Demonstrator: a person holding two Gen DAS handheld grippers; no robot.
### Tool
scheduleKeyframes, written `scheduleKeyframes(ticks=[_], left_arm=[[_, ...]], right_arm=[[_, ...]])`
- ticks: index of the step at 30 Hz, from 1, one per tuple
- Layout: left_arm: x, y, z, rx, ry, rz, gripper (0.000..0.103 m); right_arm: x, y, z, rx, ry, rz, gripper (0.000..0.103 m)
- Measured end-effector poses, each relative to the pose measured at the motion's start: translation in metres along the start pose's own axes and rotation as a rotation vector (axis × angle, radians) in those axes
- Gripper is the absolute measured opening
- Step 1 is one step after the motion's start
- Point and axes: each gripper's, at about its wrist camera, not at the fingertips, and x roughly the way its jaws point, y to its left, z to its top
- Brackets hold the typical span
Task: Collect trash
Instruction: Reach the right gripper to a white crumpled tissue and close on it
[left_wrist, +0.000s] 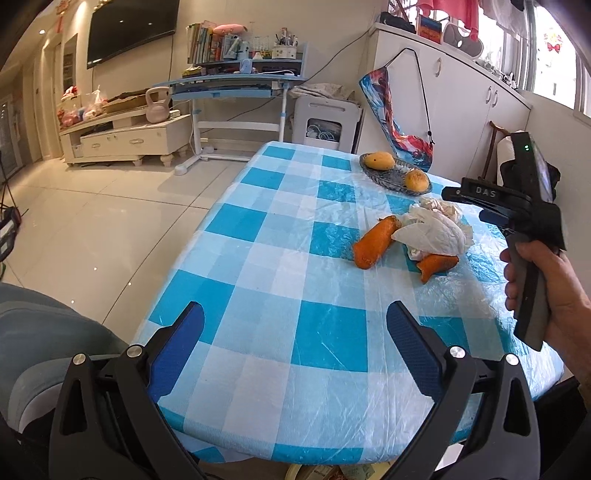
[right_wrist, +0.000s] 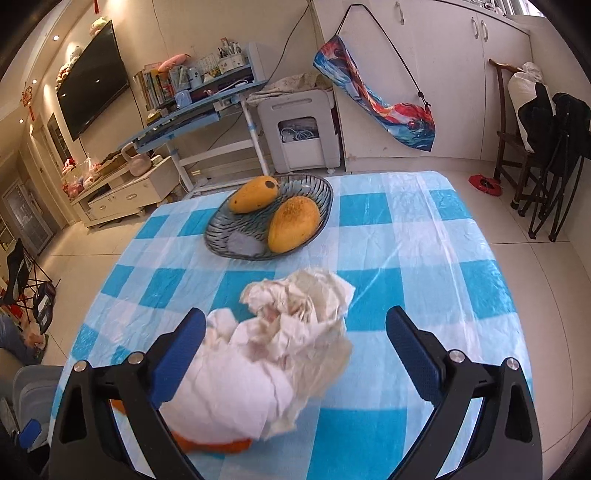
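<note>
Now right gripper (right_wrist: 295, 345) gapes, empty, over tissue (right_wrist: 280, 339) near bowl (right_wrist: 236, 236): light, soft, crushable; pinch crumpled middle.

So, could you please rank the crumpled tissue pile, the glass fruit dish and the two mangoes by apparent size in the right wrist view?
1. Crumpled tissue pile, though it lies nearest the camera, which inflates it.
2. Glass fruit dish.
3. The two mangoes: right mango and left mango look too alike to rank.
</note>
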Motion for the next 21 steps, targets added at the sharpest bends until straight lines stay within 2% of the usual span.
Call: scheduleKeyframes(ticks=[2,4,6,9,11,13,16,21], left_arm=[[0.005,0.006,0.003,-0.025,0.007,0.002,0.095],[0.009,0.013,0.003,-0.049,0.012,0.005,0.095],[0.012,0.018,0.004,-0.070,0.021,0.006,0.095],[0.018,0.022,0.004,-0.091,0.039,0.007,0.095],[0.018,0.023,0.003,-0.091,0.043,0.010,0.095],[0.017,0.024,0.000,-0.084,0.040,0.017,0.095],[0.016,0.027,-0.005,-0.082,0.045,0.024,0.095],[0.013,0.027,-0.008,-0.084,0.051,0.026,0.095]], right_arm=[[0.021,0.003,0.001,-0.011,0.059,0.004,0.064],[0.032,0.010,-0.002,-0.030,0.115,0.022,0.062],[0.023,0.025,-0.006,-0.092,0.102,0.066,0.057],[0.017,0.050,-0.022,-0.197,0.157,0.118,0.056],[0.010,0.064,-0.034,-0.240,0.201,0.185,0.057],[0.000,0.072,-0.040,-0.271,0.232,0.231,0.060],[-0.026,0.069,-0.044,-0.265,0.216,0.256,0.073],[-0.066,0.055,-0.057,-0.212,0.200,0.297,0.075]])
